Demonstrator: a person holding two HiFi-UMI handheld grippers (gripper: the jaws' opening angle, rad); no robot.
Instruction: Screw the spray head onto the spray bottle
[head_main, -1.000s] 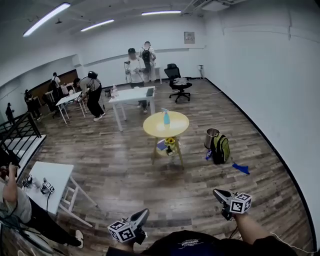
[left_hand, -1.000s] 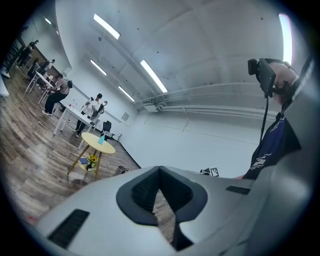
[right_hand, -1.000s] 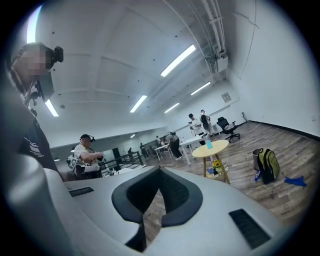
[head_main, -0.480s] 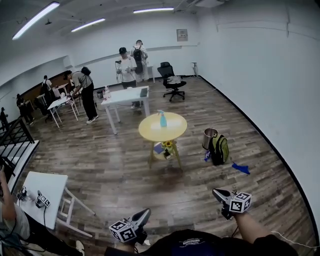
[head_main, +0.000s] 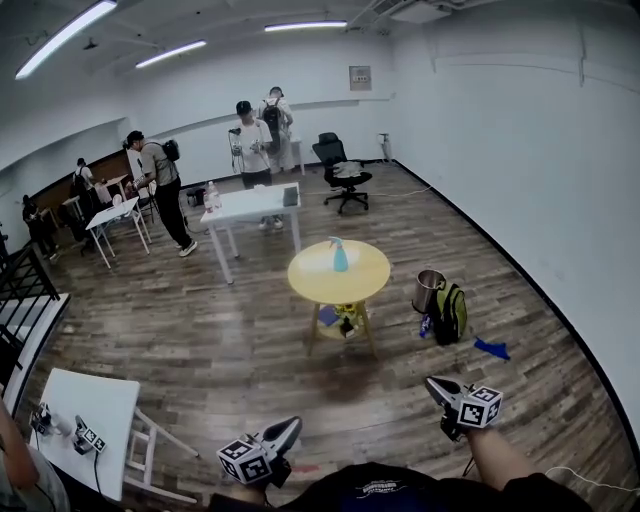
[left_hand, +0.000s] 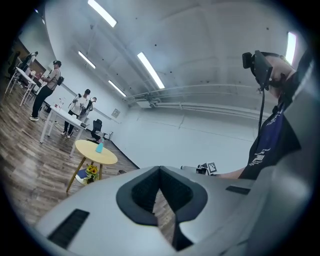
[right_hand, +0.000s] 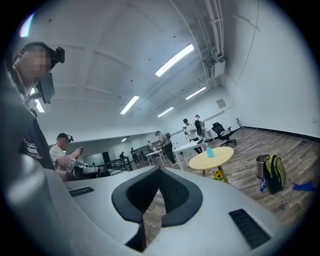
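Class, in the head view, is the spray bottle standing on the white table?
No, the spray bottle stands upright on the round yellow table.

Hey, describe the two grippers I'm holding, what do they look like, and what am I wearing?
The left hand-held gripper and right hand-held gripper are alike: light grey shells, dark textured pads, a white cube of black square markers. You wear a dark shirt with small white print.
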